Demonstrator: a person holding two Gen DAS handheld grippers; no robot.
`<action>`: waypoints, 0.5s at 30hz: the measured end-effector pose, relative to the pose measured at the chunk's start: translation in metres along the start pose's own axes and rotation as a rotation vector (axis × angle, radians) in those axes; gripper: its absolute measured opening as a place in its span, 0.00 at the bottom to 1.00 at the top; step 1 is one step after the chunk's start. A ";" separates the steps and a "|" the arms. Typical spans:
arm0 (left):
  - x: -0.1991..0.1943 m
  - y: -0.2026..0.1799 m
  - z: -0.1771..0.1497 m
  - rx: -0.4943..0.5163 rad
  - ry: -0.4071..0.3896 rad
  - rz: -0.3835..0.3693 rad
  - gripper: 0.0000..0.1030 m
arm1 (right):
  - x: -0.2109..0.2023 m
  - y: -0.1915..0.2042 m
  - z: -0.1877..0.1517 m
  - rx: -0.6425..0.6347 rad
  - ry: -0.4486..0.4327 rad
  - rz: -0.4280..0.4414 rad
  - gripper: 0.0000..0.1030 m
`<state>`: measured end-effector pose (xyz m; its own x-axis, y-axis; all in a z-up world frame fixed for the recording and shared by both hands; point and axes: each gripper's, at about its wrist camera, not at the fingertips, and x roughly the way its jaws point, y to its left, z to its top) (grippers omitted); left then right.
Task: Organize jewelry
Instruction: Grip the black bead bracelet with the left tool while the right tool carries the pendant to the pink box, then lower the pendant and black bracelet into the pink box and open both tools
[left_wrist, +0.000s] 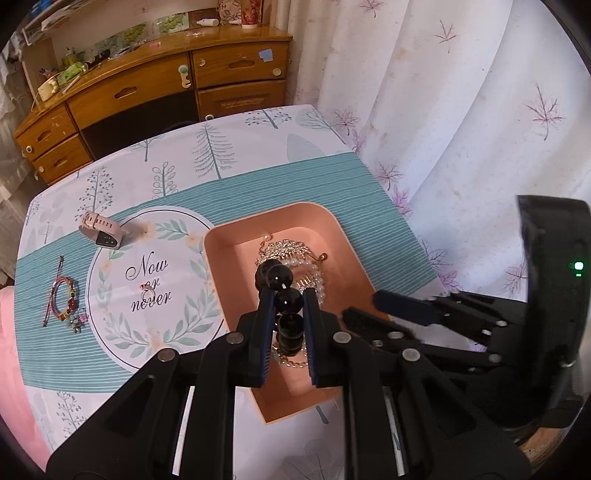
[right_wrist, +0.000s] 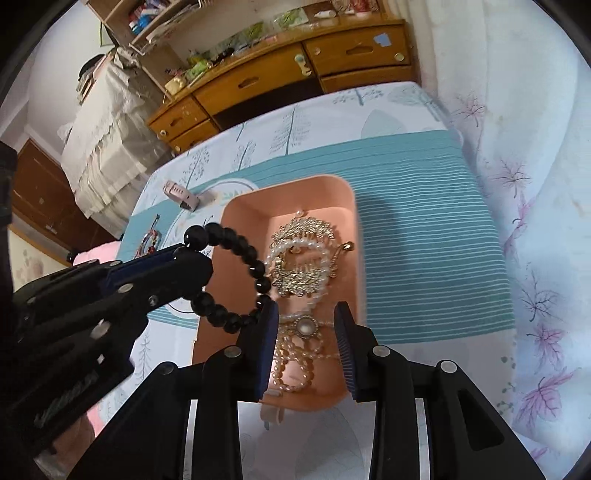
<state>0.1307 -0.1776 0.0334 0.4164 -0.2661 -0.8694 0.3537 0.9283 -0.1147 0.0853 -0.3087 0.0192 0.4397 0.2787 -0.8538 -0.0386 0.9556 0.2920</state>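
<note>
Left hand-held gripper (left_wrist: 288, 295) clamps my black bead bracelet (right_wrist: 229, 277) over pink tray (left_wrist: 332, 221), mid-frame, ready to drop | right hand-held gripper (right_wrist: 306, 314) open, empty.

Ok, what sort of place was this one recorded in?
Most likely a bedroom or similar room at home: a wooden dresser cluttered with small items, a leaf-print curtain, and a table under a printed tablecloth with jewelry laid out beside a pink tray.
</note>
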 end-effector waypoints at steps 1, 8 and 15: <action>0.000 0.000 0.000 -0.001 -0.001 0.002 0.12 | -0.004 -0.002 0.000 0.000 -0.006 -0.002 0.31; -0.011 -0.006 0.003 0.025 -0.044 0.057 0.12 | -0.023 -0.012 -0.010 0.031 -0.055 -0.010 0.31; -0.009 -0.008 0.003 0.052 -0.063 0.155 0.12 | -0.023 -0.016 -0.022 0.033 -0.042 -0.005 0.31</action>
<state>0.1270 -0.1832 0.0438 0.5201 -0.1381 -0.8429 0.3237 0.9451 0.0449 0.0564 -0.3277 0.0245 0.4770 0.2691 -0.8367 -0.0071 0.9531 0.3024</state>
